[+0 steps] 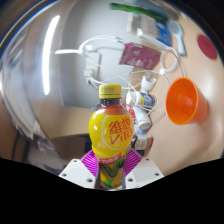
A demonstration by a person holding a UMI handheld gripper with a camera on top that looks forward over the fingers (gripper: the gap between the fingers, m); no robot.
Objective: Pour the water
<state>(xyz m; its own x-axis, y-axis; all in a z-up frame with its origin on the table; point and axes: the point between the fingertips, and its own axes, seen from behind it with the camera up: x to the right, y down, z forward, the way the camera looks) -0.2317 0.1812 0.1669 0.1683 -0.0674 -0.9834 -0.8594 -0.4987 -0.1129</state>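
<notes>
Gripper view shows a yellow plastic drink bottle (111, 135) with an orange cap and a bright label. It stands straight up between the two fingers of the gripper (111, 167). Both pink pads (93, 164) press on its sides near the bottom, so the claw is pinching the bottle.

An orange plastic cup (184, 101) is off to the right of the bottle and a bit farther away. It looks tipped, with its open mouth facing this way. I cannot tell what holds it up. A small clear bottle with a dark cap (143, 103) is just behind the yellow one, and it is hard to see well. Behind all this is a light table (60, 125).

The bottle's long way runs up and down, with the cap on top. The cap looks closed. To pour, I think the bottle must lean to the right, toward the cup. The cap would need to come off first, or nothing will come out.
</notes>
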